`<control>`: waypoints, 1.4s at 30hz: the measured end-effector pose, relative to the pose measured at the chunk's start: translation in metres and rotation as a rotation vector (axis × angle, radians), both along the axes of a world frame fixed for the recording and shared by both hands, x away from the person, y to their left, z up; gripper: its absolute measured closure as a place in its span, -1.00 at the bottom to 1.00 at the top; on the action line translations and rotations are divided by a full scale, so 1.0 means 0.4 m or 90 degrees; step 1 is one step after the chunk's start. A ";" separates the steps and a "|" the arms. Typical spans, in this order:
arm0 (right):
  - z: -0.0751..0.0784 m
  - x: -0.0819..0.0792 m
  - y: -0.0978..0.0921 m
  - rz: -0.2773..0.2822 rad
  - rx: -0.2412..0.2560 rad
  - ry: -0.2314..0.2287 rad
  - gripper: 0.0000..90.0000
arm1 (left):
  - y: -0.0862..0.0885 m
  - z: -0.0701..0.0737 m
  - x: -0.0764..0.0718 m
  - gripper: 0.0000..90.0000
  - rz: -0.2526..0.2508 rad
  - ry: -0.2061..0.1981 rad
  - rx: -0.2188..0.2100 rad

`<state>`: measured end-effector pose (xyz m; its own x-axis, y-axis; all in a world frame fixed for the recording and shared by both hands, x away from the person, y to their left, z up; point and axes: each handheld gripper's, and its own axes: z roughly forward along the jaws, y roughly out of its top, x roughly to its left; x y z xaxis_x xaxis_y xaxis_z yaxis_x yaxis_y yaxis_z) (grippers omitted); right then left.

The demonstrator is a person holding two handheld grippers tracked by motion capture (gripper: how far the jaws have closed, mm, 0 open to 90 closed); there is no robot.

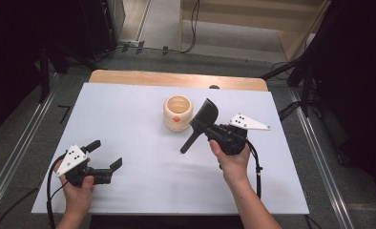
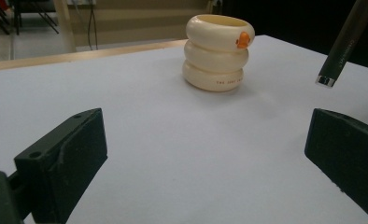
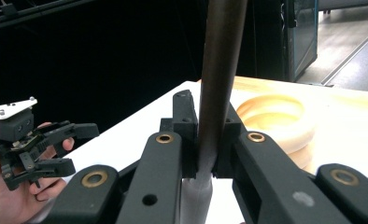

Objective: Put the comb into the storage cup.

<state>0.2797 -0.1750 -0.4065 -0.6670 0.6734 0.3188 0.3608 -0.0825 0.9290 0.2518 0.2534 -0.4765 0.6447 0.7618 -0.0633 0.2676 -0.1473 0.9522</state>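
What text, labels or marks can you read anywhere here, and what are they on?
Small red lettering on the bottom ring of the cream ringed cup: too small and blurred to read.
Orange mark on the cup's top ring: a small picture, not text.
Black brush held in the right gripper: no lettering that I can make out.

Small dark red lettering runs along the lowest ring of the cream ringed pot [image 2: 218,52], in the upper middle of the left gripper view. It is too small and blurred to read with confidence; it may begin "THE". Nothing else carries legible writing.
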 end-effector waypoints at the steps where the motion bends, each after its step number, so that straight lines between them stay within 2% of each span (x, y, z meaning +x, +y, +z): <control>1: 0.002 0.001 0.000 0.000 0.001 0.001 0.82 | 0.005 0.000 0.000 -1.00 -0.001 0.000 0.002; 7: 0.011 0.011 -0.001 -0.006 -0.002 -0.004 0.82 | 0.029 -0.006 -0.003 -1.00 0.017 0.009 0.007; 11: 0.018 0.018 0.000 -0.009 -0.006 -0.006 0.82 | 0.046 -0.006 -0.007 -1.00 0.022 0.005 0.003; 18: 0.036 0.029 -0.001 -0.010 -0.010 -0.012 0.82 | 0.074 -0.008 -0.016 -1.00 0.023 0.009 0.002; 24: 0.050 0.042 -0.005 -0.016 -0.014 -0.018 0.82 | 0.090 -0.009 -0.023 -1.00 0.022 0.001 0.006; 30: 0.063 0.051 -0.004 -0.019 -0.019 -0.021 0.82 | 0.096 -0.015 -0.021 -1.00 0.022 0.004 -0.003; 42: 0.097 0.073 -0.006 -0.025 -0.028 -0.036 0.82 | 0.092 -0.021 -0.022 -1.00 0.016 0.006 -0.001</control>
